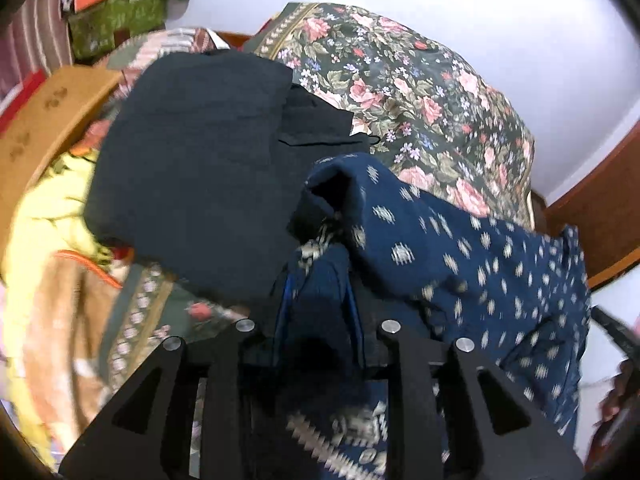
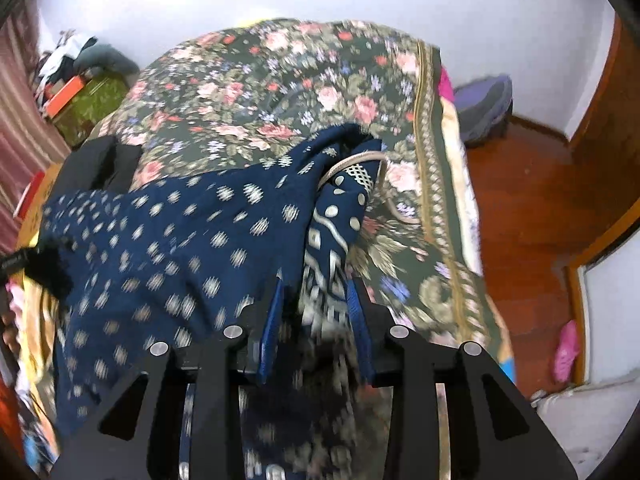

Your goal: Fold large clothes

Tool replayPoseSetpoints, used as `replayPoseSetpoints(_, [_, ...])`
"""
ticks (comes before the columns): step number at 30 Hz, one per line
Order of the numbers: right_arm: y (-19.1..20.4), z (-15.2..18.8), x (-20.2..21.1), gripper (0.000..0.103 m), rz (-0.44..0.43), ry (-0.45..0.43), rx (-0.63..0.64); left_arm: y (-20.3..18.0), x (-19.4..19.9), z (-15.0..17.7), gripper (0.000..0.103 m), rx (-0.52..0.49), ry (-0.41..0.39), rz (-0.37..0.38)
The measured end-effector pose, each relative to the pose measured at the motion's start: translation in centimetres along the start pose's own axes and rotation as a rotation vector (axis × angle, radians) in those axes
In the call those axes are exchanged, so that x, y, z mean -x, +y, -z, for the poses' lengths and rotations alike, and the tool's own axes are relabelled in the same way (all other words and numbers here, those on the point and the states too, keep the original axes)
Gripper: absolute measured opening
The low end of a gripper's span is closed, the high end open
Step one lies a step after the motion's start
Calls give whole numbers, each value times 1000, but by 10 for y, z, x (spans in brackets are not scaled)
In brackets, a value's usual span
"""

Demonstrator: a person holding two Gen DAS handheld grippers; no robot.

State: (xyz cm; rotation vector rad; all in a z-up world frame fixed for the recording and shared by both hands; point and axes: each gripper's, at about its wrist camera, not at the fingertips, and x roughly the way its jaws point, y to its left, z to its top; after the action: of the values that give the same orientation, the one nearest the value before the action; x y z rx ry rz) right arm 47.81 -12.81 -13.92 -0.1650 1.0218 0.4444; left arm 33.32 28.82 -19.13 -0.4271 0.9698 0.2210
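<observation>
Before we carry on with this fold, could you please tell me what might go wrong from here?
1. The navy patterned garment is bunched between the fingers of both the left gripper and right gripper, so the fold may come out crooked.
2. Its loose part lies near the folded black garment and could drag it.

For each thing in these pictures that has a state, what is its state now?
Navy patterned garment: bunched, unfolded, draped over the bed.
Black garment: folded, lying flat.
Floral bedspread: spread, rumpled.
Left gripper: navy cloth between its jaws.
Right gripper: patterned border cloth between its jaws.
</observation>
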Motion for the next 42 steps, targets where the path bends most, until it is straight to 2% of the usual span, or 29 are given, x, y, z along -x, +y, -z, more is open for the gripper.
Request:
replayPoseSetpoints(6, [15,30,58,32,-16,-49,52,-7,57,31,24,-128,-54,-40])
replayPoseSetpoints(9, [20,50,81,37,-36,-64,53,-7,90,54,29,-187,-86,-53])
replayPoseSetpoints(12, [25,75,98,37,-63,-71,67,-4,113,74,30,-228,-106,-44])
replayPoseSetpoints(15, [30,96,106,38,-64,-65,78,6,134,98,42,-248,-120,-42])
replayPoseSetpoints(17, [31,115,107,38,-61,-52,79,14,140,112,45,-249,-122,-54])
replayPoseSetpoints(20, [27,140,94,43,-104,-3,20,25,137,133,45,-254,-74,-52])
replayPoseSetpoints(24, [24,172,75,44,-137,77,-60,47,119,165,46,-202,19,-12])
replayPoseSetpoints(28, [19,190,72,47,-142,83,-115,67,86,194,46,-119,147,21])
replayPoseSetpoints(31, [17,190,70,53,-152,76,-124,77,65,210,46,-36,212,91])
replayPoseSetpoints(36, [10,187,57,63,-234,64,-205,85,41,214,46,122,238,229])
replayPoseSetpoints(38, [12,182,53,63,-275,55,-208,84,34,209,46,125,241,280])
replayPoseSetpoints(42, [20,179,47,60,-287,30,-210,79,23,204,46,141,250,328])
